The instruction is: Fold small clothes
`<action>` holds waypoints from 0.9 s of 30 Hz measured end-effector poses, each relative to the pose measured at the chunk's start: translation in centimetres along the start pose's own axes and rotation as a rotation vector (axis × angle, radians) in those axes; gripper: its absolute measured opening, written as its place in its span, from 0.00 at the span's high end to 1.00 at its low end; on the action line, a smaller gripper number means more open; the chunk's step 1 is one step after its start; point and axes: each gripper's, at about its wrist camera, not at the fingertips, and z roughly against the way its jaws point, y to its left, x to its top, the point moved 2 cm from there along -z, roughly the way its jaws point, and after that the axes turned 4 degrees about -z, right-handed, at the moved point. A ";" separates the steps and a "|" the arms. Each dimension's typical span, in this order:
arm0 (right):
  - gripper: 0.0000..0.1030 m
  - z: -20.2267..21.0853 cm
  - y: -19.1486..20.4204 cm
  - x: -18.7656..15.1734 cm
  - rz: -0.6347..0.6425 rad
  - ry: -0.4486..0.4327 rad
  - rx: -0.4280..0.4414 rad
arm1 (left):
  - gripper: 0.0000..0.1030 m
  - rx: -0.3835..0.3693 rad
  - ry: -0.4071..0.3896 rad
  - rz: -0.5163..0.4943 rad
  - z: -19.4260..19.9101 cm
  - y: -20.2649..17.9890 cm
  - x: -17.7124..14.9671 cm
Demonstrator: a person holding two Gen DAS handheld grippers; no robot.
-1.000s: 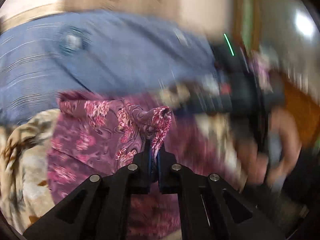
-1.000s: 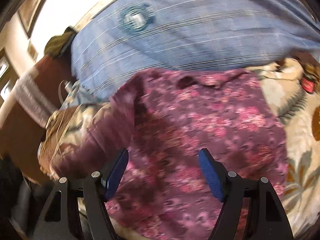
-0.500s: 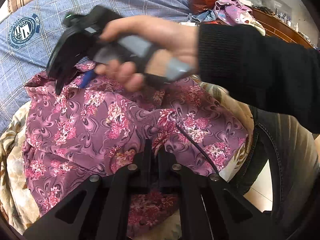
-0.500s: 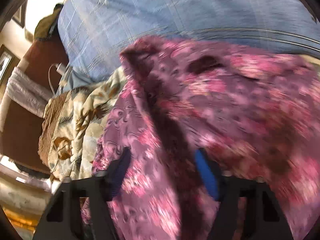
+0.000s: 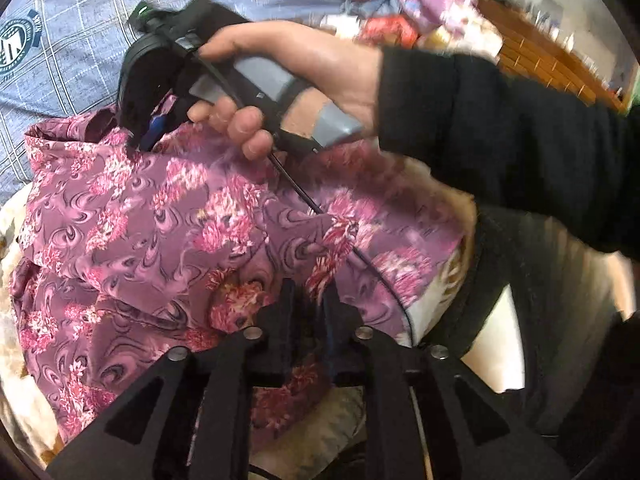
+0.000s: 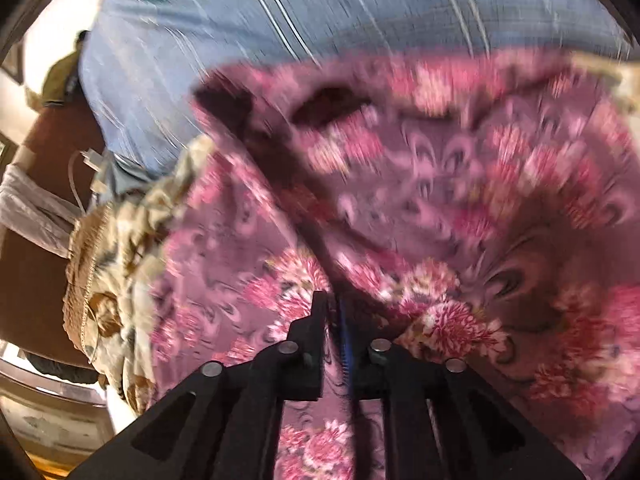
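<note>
Purple floral garment [image 5: 152,216] x1, claws x2

A blue plaid bedsheet [image 5: 80,52], a leaf-print blanket [image 6: 120,240], perhaps piled clothes [image 5: 420,20].

My left wrist camera looks steeply down along its fingers, close over the purple floral garment [image 5: 168,216], and catches my right hand [image 5: 280,76] across the upper frame. My right wrist camera also tilts down, nearer still and blurred. Both share that garment and the blue checked sheet [image 6: 320,12] beyond.
</note>
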 end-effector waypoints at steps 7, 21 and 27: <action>0.47 9.3 -1.4 -6.9 -0.058 -0.113 0.043 | 0.42 0.037 -0.266 0.336 7.0 8.1 -0.6; 0.92 9.4 -1.3 -18.3 -0.085 0.013 -0.032 | 0.41 0.121 -0.110 0.875 0.3 16.0 -5.0; 0.87 8.7 -4.7 -19.2 -0.034 0.062 -0.146 | 0.41 0.202 -0.041 0.817 -0.6 15.0 -4.8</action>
